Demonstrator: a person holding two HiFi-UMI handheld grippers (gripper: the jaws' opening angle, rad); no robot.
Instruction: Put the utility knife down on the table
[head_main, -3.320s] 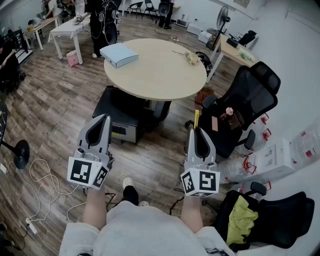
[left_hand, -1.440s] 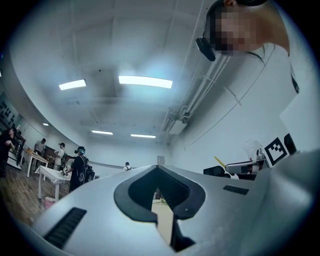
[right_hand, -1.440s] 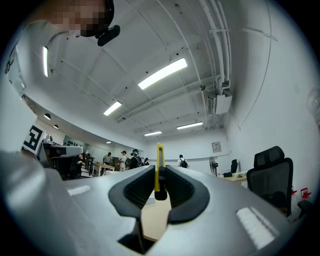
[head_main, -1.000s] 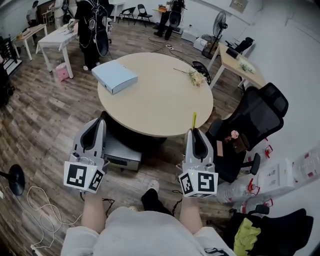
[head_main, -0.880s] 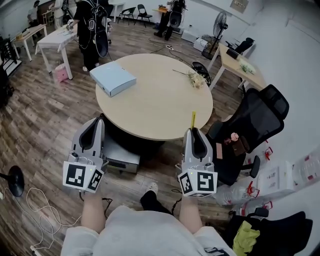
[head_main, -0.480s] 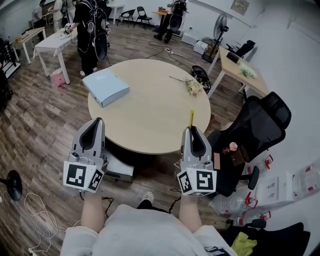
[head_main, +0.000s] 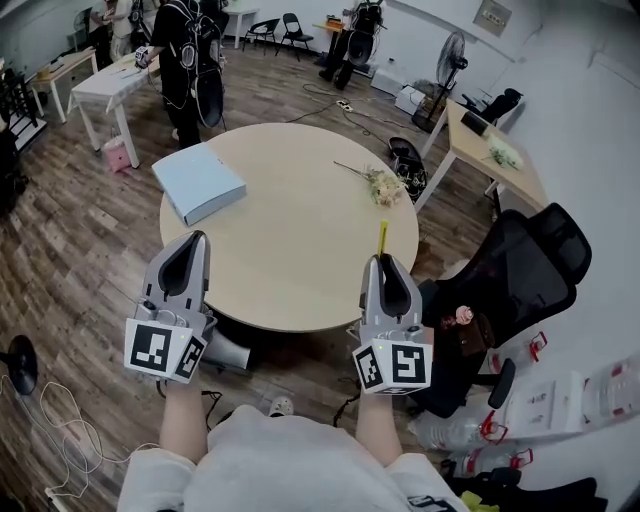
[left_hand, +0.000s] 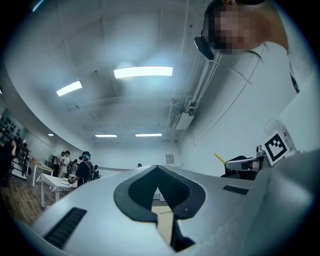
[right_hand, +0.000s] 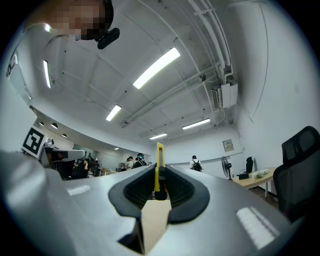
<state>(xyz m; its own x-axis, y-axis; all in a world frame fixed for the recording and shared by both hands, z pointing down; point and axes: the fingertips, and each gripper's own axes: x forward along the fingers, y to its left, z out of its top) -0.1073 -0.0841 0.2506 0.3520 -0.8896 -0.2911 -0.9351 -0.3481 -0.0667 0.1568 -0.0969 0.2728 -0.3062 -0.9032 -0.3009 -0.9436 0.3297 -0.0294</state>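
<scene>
ok so the big change over the last few seconds: the round desk (head_main: 290, 250) went from sitting well ahead, with bare floor under both grippers, to being right under them. the person has walked up to it, and the head view now has both grippers over its near edge.

the grip itself hasn't changed at all. the right gripper (head_main: 384, 258) has its fingers (right_hand: 185, 192) closed down on the yellow utility knife (head_main: 382, 236), which pokes straight out ahead of them, same as before. only now the knife hangs over the desk top and not the floor. it's clearly up in the air though, not touching the wood yet.

the left gripper (head_main: 193, 238) is just along for the ride. its fingers (left_hand: 131, 190) are pressed together with nothing between them.

my read is that the carrying bit is basically done and what's left is the actual put-down: lower the right one and let go. there's loads of bare space in front, since the blue box (head_main: 198, 184) and the dried flowers (head_main: 380, 185) are well off toward the far side.
</scene>
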